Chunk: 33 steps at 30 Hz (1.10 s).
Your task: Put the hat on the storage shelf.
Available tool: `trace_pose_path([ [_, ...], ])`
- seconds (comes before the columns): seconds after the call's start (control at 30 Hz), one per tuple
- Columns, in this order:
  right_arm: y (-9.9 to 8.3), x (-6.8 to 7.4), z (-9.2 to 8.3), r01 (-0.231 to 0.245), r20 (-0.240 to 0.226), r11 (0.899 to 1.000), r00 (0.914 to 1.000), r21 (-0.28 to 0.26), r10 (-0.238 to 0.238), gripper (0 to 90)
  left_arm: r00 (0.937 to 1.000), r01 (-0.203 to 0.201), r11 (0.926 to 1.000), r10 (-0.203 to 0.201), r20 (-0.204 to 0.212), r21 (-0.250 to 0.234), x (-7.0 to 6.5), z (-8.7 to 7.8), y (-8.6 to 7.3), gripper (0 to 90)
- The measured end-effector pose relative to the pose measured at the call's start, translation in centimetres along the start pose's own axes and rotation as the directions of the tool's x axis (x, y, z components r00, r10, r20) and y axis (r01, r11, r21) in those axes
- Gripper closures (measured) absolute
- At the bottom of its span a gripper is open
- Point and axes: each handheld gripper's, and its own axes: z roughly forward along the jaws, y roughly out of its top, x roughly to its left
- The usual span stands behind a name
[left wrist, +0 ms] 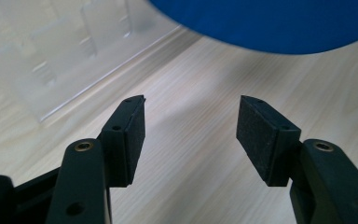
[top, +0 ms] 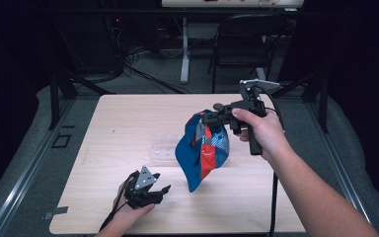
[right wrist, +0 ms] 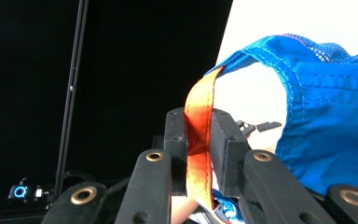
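Blue fabric forms the cap [top: 201, 150], which hangs clear of the table [top: 103, 123], above the area right of centre, with its long axis near vertical: the brim points down toward the near edge and the mesh crown sits uppermost. The right gripper [top: 208, 118] holds it from above, jaws clamped on the cap's orange strap [right wrist: 198, 140]; the pads press both faces of the strap. The right hand [top: 261, 129] grips the handle with the forearm rising from the near right corner and the gripper pointing level toward the left edge. The left gripper [left wrist: 191, 135] rests low near the near edge, left of the cap, jaws spread apart with nothing between them, beside a clear plastic tray [top: 164, 145].
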Motion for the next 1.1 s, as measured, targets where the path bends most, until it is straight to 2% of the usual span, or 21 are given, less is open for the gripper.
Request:
trace_pose_path([
  [0.17,0.4,0.2,0.1,0.008,-0.005,1.000,1.0000,-0.011,-0.008,78.1,0.9988,-0.031,0.9983,0.033,0.035,-0.049,-1.5,-0.1,1.2,42.3],
  [0.33,0.8,0.5,0.3,0.012,-0.004,0.999,0.9999,-0.034,-0.013,78.1,0.9971,-0.066,0.9918,0.070,0.031,-0.109,-3.0,0.1,2.9,41.7],
  [0.4,1.0,0.5,0.3,0.011,-0.004,0.999,0.9999,-0.033,-0.012,78.1,0.9965,-0.070,0.9908,0.075,0.037,-0.116,-3.4,0.3,3.4,41.4],
  [0.47,1.1,0.5,0.5,0.009,-0.004,0.999,0.9999,-0.042,-0.009,78.1,0.9952,-0.093,0.9883,0.096,0.018,-0.120,-4.0,0.6,3.8,42.1],
  [0.6,1.1,0.5,0.6,0.010,-0.005,0.999,0.9999,-0.037,-0.011,78.1,0.9903,-0.138,0.9857,0.139,-0.001,-0.096,-4.5,1.1,4.2,60.5],
  [0.63,1.1,0.5,0.7,0.013,-0.004,0.999,0.9999,-0.034,-0.013,78.1,0.9902,-0.139,0.9862,0.140,-0.002,-0.089,-4.6,1.1,4.2,67.5],
  [0.73,0.9,0.5,0.8,0.018,-0.006,1.000,0.9998,-0.024,-0.018,78.0,0.9887,-0.150,0.9845,0.149,-0.014,-0.091,-4.5,0.8,4.0,79.7],
  [0.97,0.7,0.6,0.7,0.026,-0.006,0.999,0.9996,-0.028,-0.027,78.0,0.9886,-0.147,0.9839,0.142,-0.049,-0.102,-3.6,-0.1,3.7,87.5],
  [1.03,0.6,0.6,0.6,0.028,-0.006,0.999,0.9996,-0.026,-0.028,78.0,0.9887,-0.145,0.9832,0.140,-0.051,-0.111,-3.3,-0.2,3.8,88.0],
  [1.1,0.6,0.5,0.6,0.030,-0.008,0.999,0.9995,-0.028,-0.030,78.0,0.9871,-0.151,0.9819,0.143,-0.072,-0.115,-3.1,-0.2,3.9,88.1],
])
